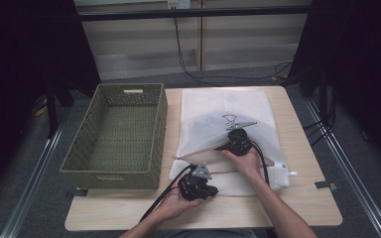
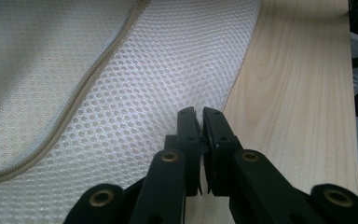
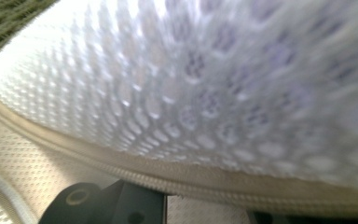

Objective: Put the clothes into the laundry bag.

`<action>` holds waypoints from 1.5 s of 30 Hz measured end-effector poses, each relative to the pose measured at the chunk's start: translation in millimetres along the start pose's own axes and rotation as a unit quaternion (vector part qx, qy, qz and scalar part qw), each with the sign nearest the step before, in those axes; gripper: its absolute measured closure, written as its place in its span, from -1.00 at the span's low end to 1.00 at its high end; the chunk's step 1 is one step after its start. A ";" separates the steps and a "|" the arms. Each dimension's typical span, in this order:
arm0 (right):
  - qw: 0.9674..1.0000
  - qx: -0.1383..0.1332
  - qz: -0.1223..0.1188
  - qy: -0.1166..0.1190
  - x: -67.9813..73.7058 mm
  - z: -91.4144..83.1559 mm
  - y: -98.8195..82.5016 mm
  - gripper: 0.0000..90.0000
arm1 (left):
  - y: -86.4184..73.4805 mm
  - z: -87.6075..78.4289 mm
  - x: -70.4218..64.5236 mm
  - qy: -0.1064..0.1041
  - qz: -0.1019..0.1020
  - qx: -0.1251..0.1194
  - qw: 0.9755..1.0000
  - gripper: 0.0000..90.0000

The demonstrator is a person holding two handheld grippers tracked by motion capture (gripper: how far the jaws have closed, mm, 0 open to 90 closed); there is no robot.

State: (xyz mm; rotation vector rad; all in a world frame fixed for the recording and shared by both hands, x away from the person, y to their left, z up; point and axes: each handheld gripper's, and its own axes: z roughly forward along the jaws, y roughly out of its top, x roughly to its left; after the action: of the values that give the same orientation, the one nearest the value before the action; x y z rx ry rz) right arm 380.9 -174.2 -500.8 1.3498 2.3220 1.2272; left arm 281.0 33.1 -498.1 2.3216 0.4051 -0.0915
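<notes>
While the white mesh laundry bag (image 1: 228, 124) lies flat near the table's (image 1: 302, 198) right edge, the left gripper (image 2: 199, 116) pinches its near edge, jaws together. The right gripper (image 1: 239, 141) lifts the zipper edge (image 3: 168, 175); whether it grips cannot be told.

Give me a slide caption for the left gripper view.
Left gripper, jaws shut on the white mesh bag's edge, beside the wooden table.

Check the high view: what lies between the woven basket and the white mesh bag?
Only a narrow strip of bare wooden table separates the woven basket from the white mesh bag in the high view.
</notes>
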 end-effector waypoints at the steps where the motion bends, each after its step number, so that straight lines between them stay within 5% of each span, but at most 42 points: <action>1: 1.000 0.001 -0.003 0.002 0.2 -0.3 -0.8 0.66 | 0.0 0.0 -0.1 0.000 0.000 0.000 1.000 0.91; 12: 0.999 -0.003 0.001 0.046 5.1 -14.1 -10.3 0.50 | -0.1 0.4 -1.7 0.003 -0.006 -0.004 1.000 0.91; 26: 0.995 -0.035 -0.035 0.081 10.0 -70.1 -13.2 0.66 | -0.3 0.2 -0.5 -0.001 -0.004 -0.003 1.000 0.91; 31: 0.995 -0.059 -0.037 0.070 1.6 -85.5 1.9 0.78 | -0.1 -0.5 0.2 -0.001 0.000 0.003 1.000 0.91; 38: 0.996 -0.076 -0.020 0.042 -21.5 -82.8 15.6 0.78 | 0.3 -0.6 0.4 -0.002 -0.004 0.003 1.000 0.91; 45: 0.998 -0.055 -0.008 0.031 -35.8 -67.1 6.3 0.76 | 0.2 -0.8 0.2 -0.001 -0.003 0.004 1.000 0.91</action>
State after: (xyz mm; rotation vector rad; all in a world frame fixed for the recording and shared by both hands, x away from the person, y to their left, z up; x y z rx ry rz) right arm 370.1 -238.8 -461.4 1.2722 2.2635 1.3890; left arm 281.2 33.6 -497.5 2.3290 0.4109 -0.0982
